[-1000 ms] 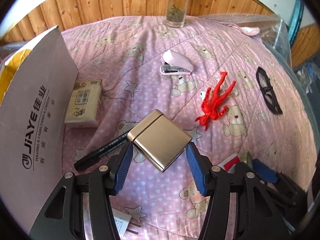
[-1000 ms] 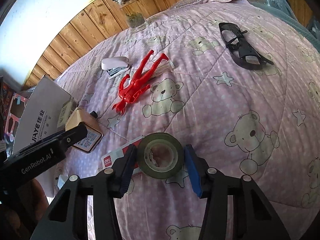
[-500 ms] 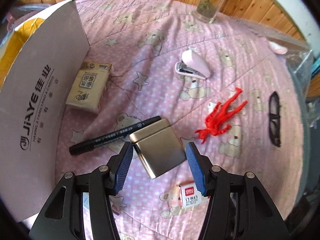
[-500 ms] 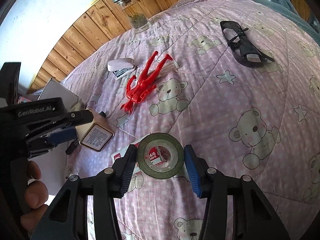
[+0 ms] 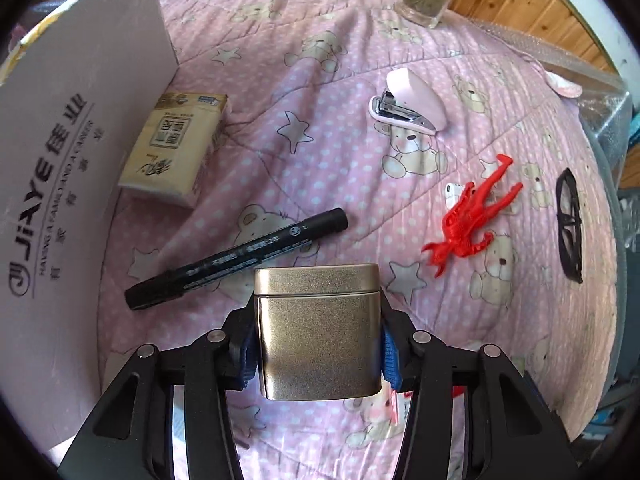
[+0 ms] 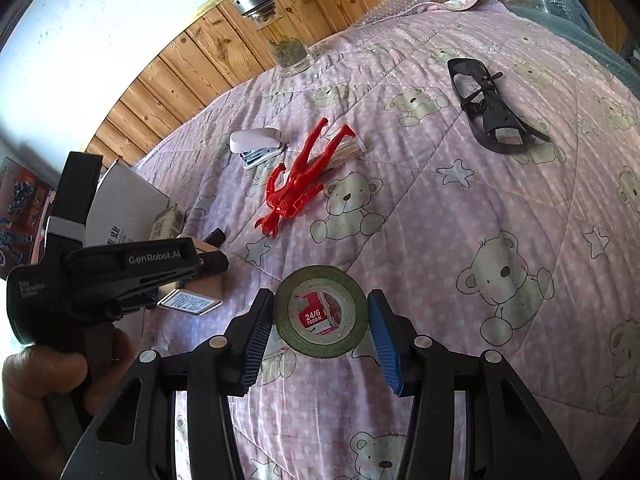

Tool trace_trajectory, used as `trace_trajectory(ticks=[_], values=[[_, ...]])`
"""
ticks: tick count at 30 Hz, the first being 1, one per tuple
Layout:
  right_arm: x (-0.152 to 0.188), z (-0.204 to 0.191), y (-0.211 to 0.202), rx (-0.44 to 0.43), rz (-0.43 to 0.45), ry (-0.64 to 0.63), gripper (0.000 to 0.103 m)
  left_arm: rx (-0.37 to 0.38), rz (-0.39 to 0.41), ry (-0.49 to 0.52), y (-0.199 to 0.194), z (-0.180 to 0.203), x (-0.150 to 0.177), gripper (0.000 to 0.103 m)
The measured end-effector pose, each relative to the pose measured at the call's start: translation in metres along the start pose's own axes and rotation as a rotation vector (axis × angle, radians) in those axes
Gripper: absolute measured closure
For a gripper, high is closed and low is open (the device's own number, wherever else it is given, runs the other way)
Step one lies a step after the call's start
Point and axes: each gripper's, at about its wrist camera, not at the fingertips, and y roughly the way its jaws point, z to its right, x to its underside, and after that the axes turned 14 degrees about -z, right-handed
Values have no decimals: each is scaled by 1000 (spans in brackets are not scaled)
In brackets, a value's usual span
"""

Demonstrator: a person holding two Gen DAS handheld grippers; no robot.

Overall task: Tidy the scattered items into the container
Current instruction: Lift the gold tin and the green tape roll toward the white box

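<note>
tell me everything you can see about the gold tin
The gold tin is a squarish box with rounded corners and a brushed, metallic-looking finish. A seam marks a shallow lid, which is closed. The left hand-held gripper clamps its two sides, holding it above the quilt. The right wrist view shows a printed label on one face.

One tin (image 5: 318, 332) (gold), one marker (image 5: 236, 259).

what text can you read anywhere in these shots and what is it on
"JiAYE", with Chinese characters beside it: grey cardboard box flap; the small line beneath is too blurred.
"GenRobot.AI": black handheld left gripper; its small white grip text is too blurred.
"24/6" and "1000": red staple box seen through the dark green tape roll.
Beige tissue pack, black marker pen and gold tin's label: print unreadable.
</note>
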Motion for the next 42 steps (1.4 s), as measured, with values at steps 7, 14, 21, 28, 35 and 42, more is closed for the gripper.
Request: trace_trajectory(ticks=[7, 14, 21, 28, 35, 42], values=[[1, 0, -13, -31, 17, 7, 54, -77, 119, 80, -39, 10, 40, 53], [8, -5, -24, -53, 28, -15, 54, -161, 223, 141, -70, 27, 68, 52], [13, -4, -32, -70, 29, -19, 54, -249, 320, 163, -94, 36, 89, 52], [17, -14, -35, -74, 29, -52, 54, -387, 434, 160, -118, 38, 105, 52], [22, -35, -31, -81, 14, -120, 54, -460, 508, 142, -138, 25, 111, 52], [36, -72, -26, -68, 5, -240, 54, -375, 493, 80, -152, -16, 119, 52]])
